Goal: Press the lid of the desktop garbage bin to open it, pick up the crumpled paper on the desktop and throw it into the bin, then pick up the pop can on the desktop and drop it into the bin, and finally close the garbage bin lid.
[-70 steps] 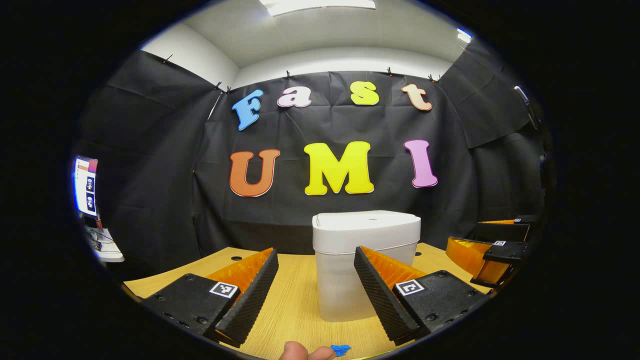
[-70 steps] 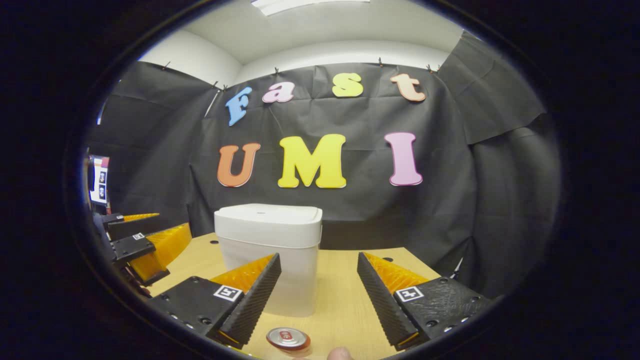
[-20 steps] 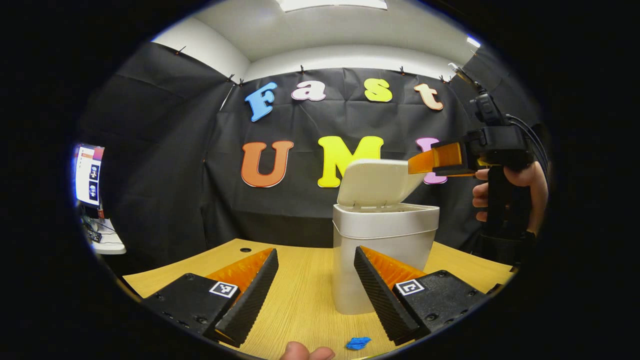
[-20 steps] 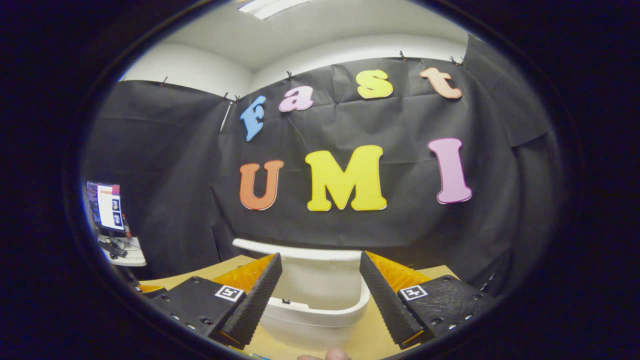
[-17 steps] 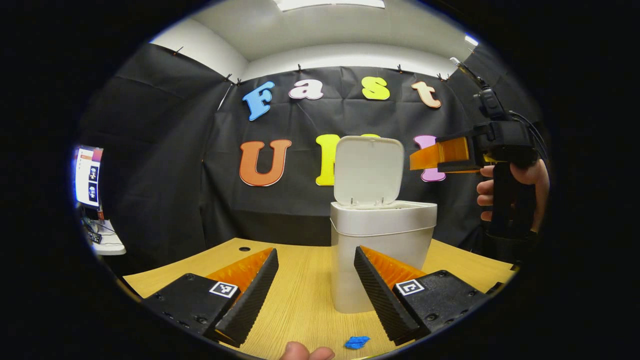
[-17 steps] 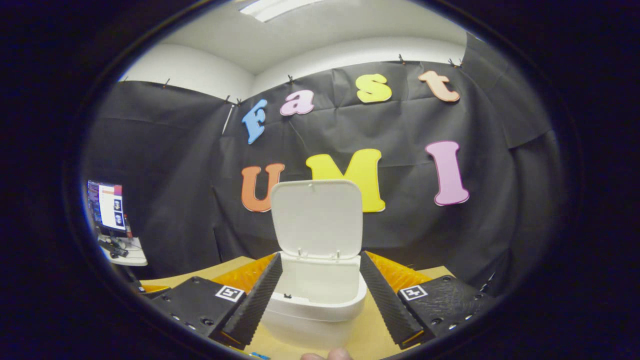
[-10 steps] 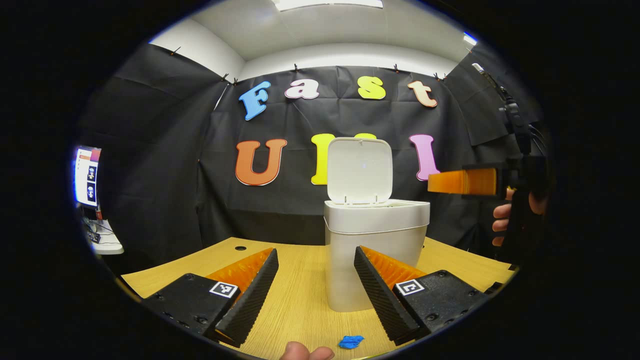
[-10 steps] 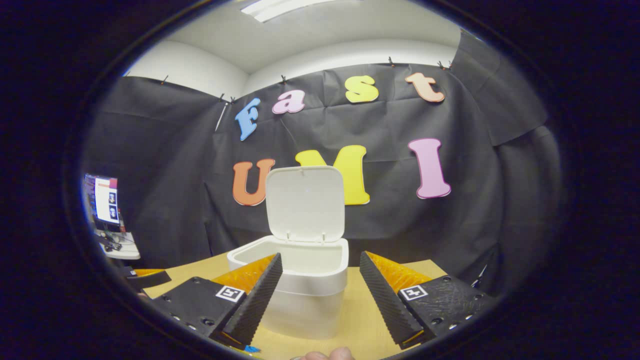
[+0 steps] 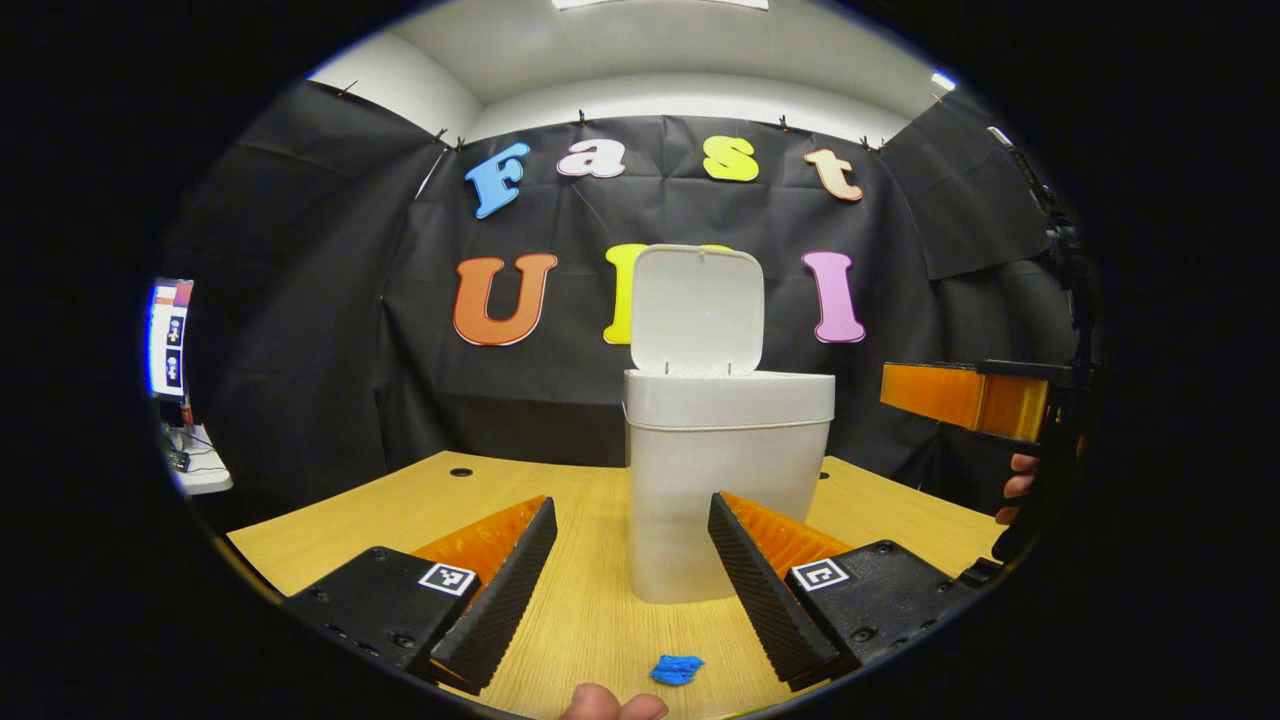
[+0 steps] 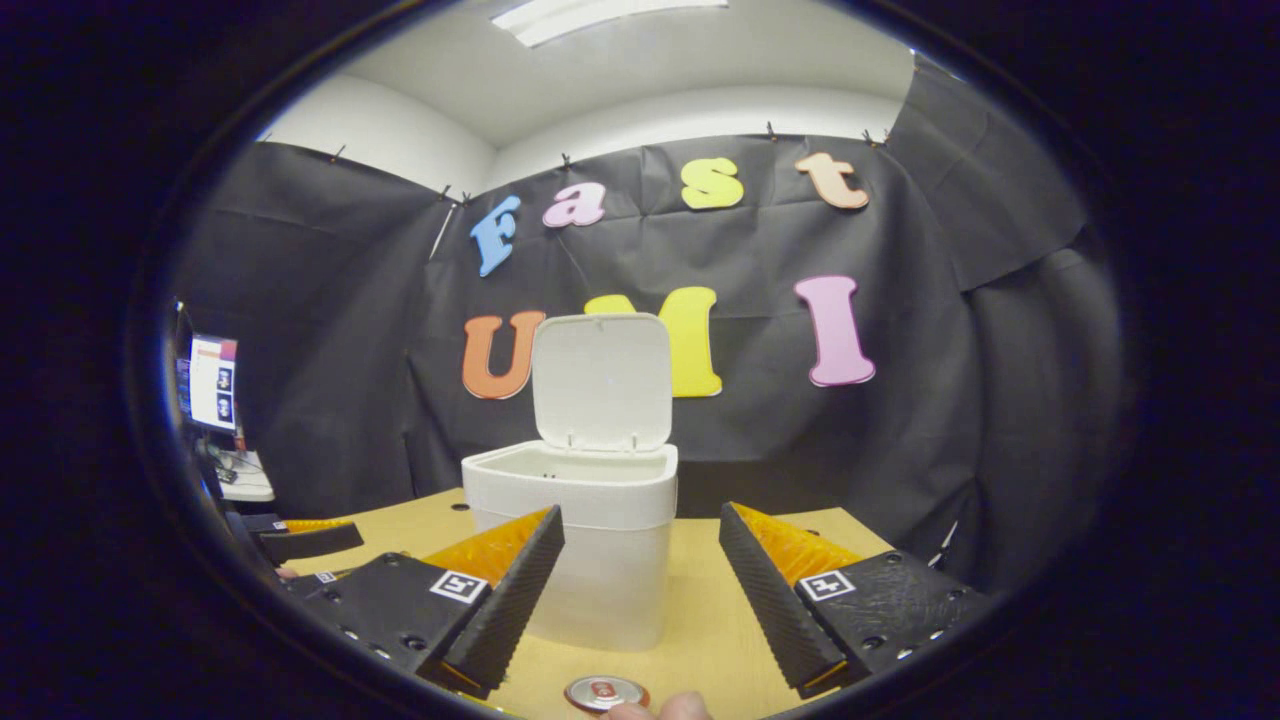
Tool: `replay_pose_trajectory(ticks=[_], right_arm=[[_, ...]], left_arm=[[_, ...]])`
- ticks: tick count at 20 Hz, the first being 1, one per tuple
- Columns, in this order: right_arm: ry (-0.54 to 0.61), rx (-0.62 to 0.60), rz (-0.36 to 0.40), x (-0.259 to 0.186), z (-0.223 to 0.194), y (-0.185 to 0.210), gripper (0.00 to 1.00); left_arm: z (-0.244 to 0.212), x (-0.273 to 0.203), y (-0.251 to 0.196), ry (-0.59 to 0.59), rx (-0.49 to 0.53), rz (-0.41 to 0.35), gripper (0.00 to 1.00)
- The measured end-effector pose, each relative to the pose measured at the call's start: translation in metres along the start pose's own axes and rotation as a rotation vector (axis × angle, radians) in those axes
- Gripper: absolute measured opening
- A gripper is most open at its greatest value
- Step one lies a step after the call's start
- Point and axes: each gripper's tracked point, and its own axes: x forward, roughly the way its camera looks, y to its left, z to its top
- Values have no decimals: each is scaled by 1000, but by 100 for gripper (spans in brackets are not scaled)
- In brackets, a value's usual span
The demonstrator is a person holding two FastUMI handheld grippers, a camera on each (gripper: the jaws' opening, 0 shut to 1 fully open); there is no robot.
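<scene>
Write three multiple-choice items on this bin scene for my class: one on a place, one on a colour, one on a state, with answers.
1. Where does the pop can lie?
A. on the desk in front of the bin
B. inside the bin
C. on the lid

2. What colour is the crumpled paper?
A. white
B. blue
C. red

3. How is the bin's lid?
A. shut flat
B. lying on the desk
C. standing open

Answers: 1 A, its top shows on the desk before the bin. 2 B, a blue wad. 3 C, it stands upright above the rim.
</scene>
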Motion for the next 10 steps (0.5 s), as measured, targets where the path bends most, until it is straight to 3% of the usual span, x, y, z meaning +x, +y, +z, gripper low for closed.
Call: replay_pose_trajectory(ticks=[10], right_arm=[[59,-8,-61,-34,-56,-35,96]], left_arm=[[-106,-18,-24,210,-28,-19,99]])
